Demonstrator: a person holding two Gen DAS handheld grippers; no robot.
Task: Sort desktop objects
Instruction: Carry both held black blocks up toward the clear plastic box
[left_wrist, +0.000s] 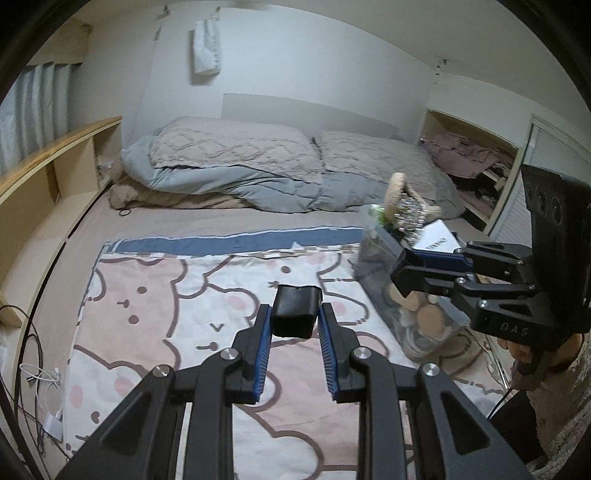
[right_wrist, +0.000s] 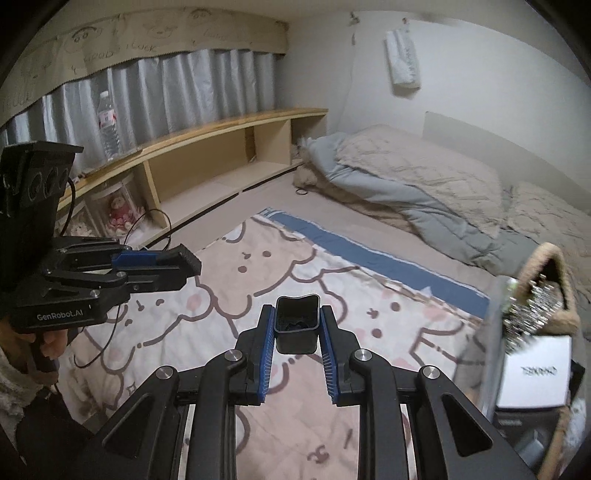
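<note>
Black caps (left_wrist: 294, 312) (right_wrist: 296, 324): two, one per gripper (left_wrist: 294, 321) (right_wrist: 297, 326)

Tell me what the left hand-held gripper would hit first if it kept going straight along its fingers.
Probably the cartoon bear blanket on the bed. The left hand-held gripper, shut on a small black box, points down at it with nothing between. Depth is unclear, so the exact spot is uncertain.

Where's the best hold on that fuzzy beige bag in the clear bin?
Its arched handle, taken from above: the loop stands up clear of the clear bin, while the bag's body appears to sit wedged low among other items.
</note>
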